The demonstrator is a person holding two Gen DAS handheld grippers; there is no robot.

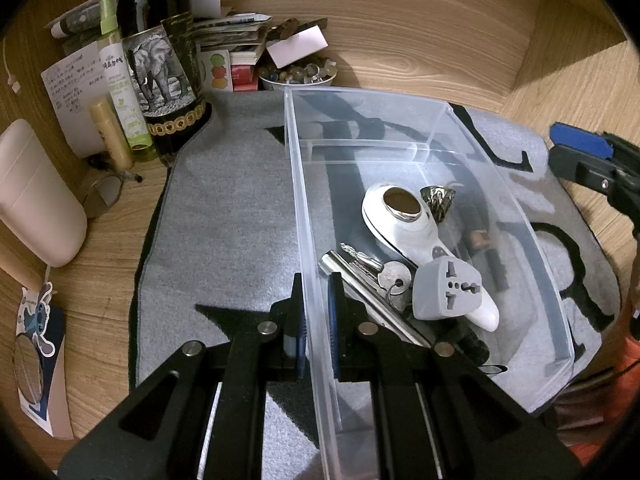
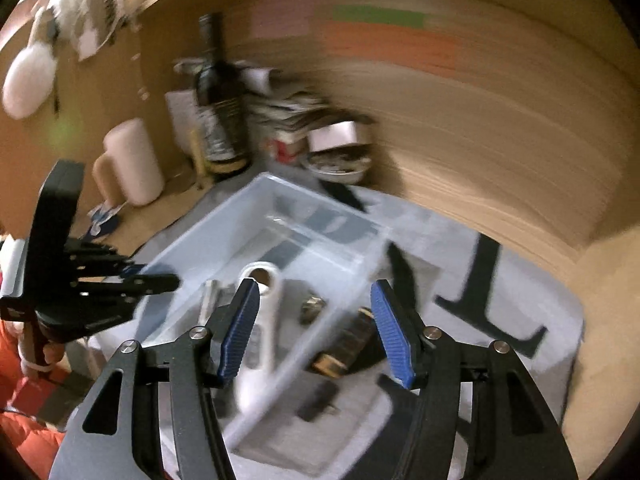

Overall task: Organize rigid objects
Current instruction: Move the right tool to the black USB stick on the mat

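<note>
A clear plastic bin point(image 1: 500, 184) sits on a grey mat point(image 1: 224, 232). In its near compartment lie a white opener-like tool point(image 1: 404, 224), a grey plug adapter point(image 1: 446, 290), keys point(image 1: 394, 276), a metal bar point(image 1: 360, 288) and a small dark metal cup point(image 1: 438, 196). My left gripper point(image 1: 318, 316) is shut on the bin's left wall. My right gripper point(image 2: 316, 328) is open and empty above the bin point(image 2: 256, 216); that view is blurred. It also shows at the right edge of the left wrist view point(image 1: 588, 156).
A dark bottle point(image 1: 160, 52), spray bottles point(image 1: 120, 80), papers, a bowl of small stones point(image 1: 298, 74) and a pink case point(image 1: 36, 192) crowd the far left of the wooden desk. A wooden wall point(image 1: 440, 20) stands behind.
</note>
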